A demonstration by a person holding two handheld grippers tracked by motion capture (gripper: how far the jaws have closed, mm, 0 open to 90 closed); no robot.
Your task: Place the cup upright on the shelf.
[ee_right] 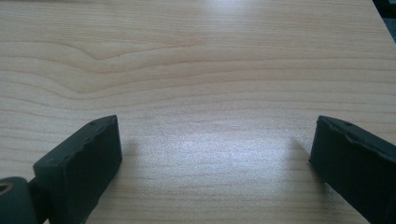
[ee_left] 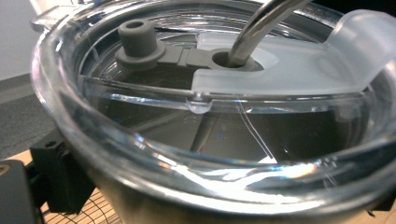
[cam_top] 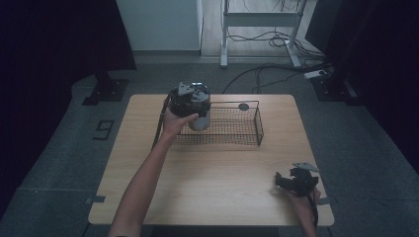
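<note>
My left gripper [cam_top: 191,100] is shut on a steel tumbler [cam_top: 201,118] and holds it above the left end of a black wire basket [cam_top: 259,123]. In the left gripper view the tumbler's clear lid [ee_left: 233,116] sits very close, with a grey rubber stopper [ee_left: 137,39] and a metal straw [ee_left: 261,23] through it; my left gripper [ee_left: 219,196] clamps the cup just below the rim. My right gripper [cam_top: 282,179] rests low at the table's front right corner. Its jaws stand wide apart over bare wood, so my right gripper [ee_right: 212,154] is open and holds nothing.
The basket stands on the far half of the light wooden table [cam_top: 207,182], with a small dark round thing [cam_top: 243,106] at its back. Beyond the table are a desk frame [cam_top: 225,34] and floor cables [cam_top: 276,74].
</note>
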